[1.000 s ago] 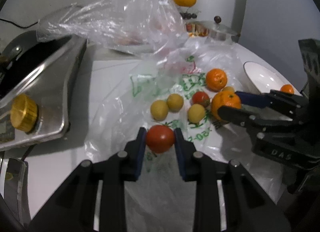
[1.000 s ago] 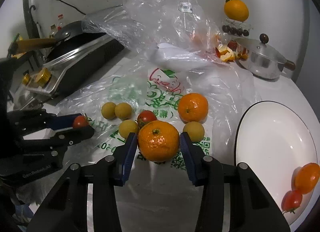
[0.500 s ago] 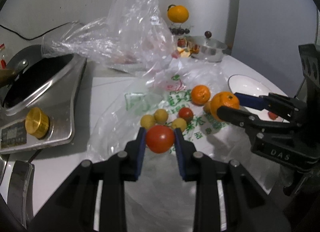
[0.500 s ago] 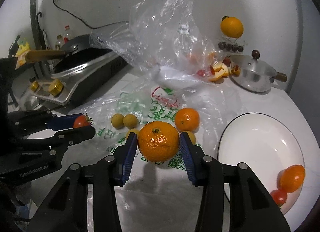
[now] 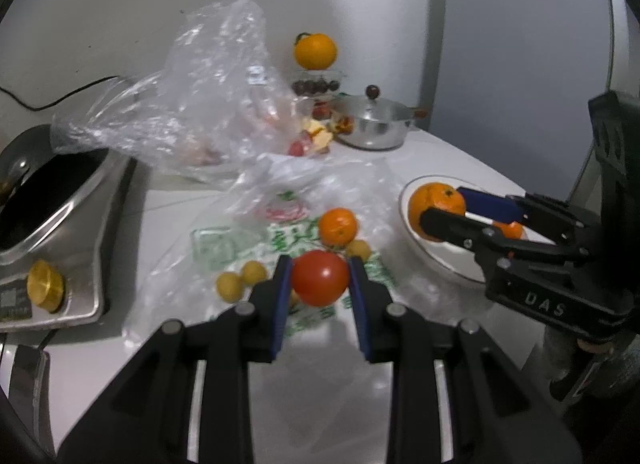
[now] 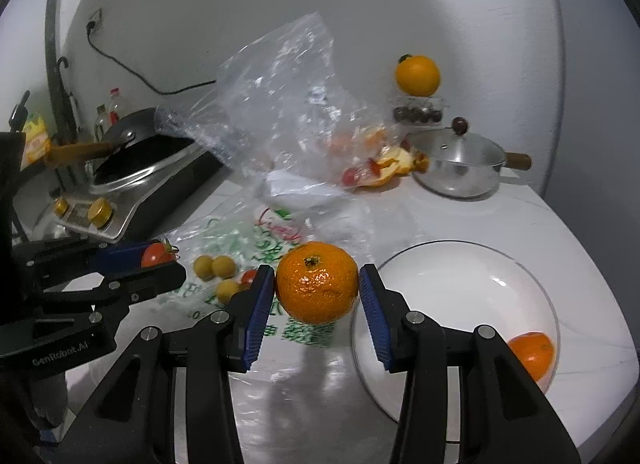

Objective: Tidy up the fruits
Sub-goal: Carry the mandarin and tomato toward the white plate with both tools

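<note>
Left of the white plate (image 6: 460,260), both grippers are loaded up and off the table: the left gripper (image 5: 320,280) is pinching a red tomato (image 5: 320,278), and the right gripper (image 6: 318,284) is clamped on a big orange (image 6: 317,282), hovering just beside the plate's rim. Honestly, my worry is that round fruit rolling out of the shallow plate if it's let go too high, or knocking the orange already in the plate (image 6: 532,354). Count on the printed plastic bag (image 5: 248,248): one loose orange (image 5: 338,226), about four small yellow fruits, and one more small tomato (image 6: 249,276).
</note>
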The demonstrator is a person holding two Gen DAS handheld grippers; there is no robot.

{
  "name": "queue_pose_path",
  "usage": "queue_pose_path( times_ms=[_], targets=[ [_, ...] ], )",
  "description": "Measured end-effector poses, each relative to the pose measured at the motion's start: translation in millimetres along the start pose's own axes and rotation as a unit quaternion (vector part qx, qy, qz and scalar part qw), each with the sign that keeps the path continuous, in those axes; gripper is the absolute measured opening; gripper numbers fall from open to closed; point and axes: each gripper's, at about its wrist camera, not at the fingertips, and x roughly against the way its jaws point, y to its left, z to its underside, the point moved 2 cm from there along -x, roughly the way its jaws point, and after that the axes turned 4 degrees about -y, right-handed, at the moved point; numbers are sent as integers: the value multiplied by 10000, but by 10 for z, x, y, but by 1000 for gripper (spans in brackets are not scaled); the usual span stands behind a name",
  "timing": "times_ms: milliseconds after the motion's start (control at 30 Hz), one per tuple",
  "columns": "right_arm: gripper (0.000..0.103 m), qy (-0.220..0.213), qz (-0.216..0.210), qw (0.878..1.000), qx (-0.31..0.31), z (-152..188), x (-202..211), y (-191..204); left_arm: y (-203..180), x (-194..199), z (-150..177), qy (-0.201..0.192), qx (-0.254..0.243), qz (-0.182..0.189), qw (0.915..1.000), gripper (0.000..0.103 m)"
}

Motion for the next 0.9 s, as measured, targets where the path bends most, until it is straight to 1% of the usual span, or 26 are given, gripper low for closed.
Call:
queue_pose_path(
  times_ms=[467, 667, 900],
  targets=[
    [47, -252, 324, 9989, -226, -1, 198, -547, -551, -260, -120, -11, -215, 214, 9995, 29],
    [47, -338, 408, 9981, -328, 20, 257, -779, -722, -367, -163, -6, -242, 251, 9994, 29],
    [47, -337, 453, 9977, -379, 31, 227, -1002, -938, -575, -152, 161, -467, 307, 9983, 29]
  ],
)
